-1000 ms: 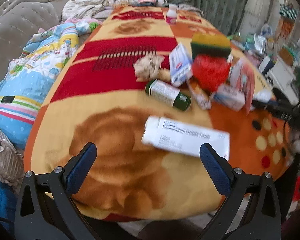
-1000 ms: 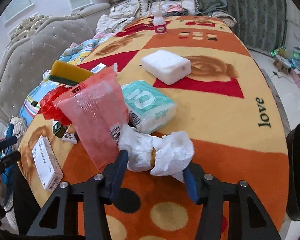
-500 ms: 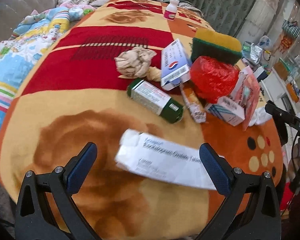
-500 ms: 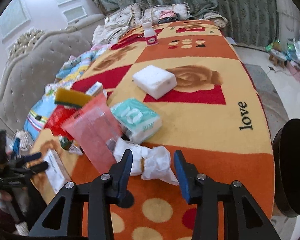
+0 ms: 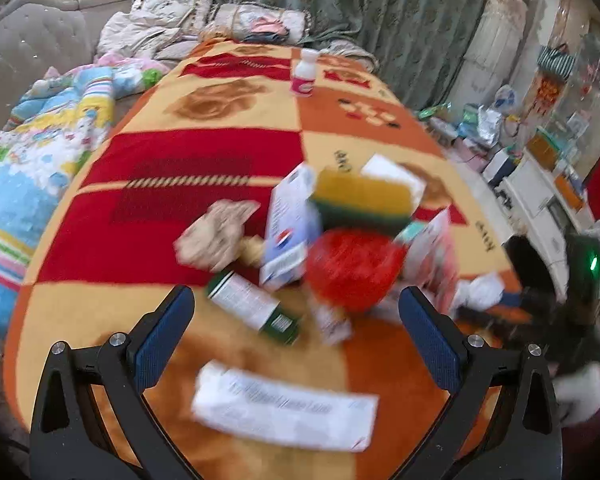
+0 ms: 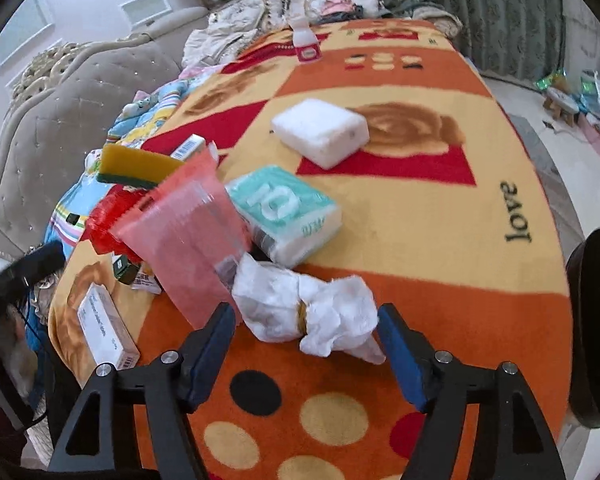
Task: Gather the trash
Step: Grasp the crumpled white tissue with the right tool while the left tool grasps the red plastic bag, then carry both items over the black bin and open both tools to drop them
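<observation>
Between my right gripper's opening fingers lies the crumpled white tissue, on the orange blanket, with neither pad pressing it. Just beyond, this view shows a pink bag and a teal tissue pack. My left gripper stands wide and empty; only its blurred view shows the brown paper wad, with a green-capped bottle and long white box nearer.
</observation>
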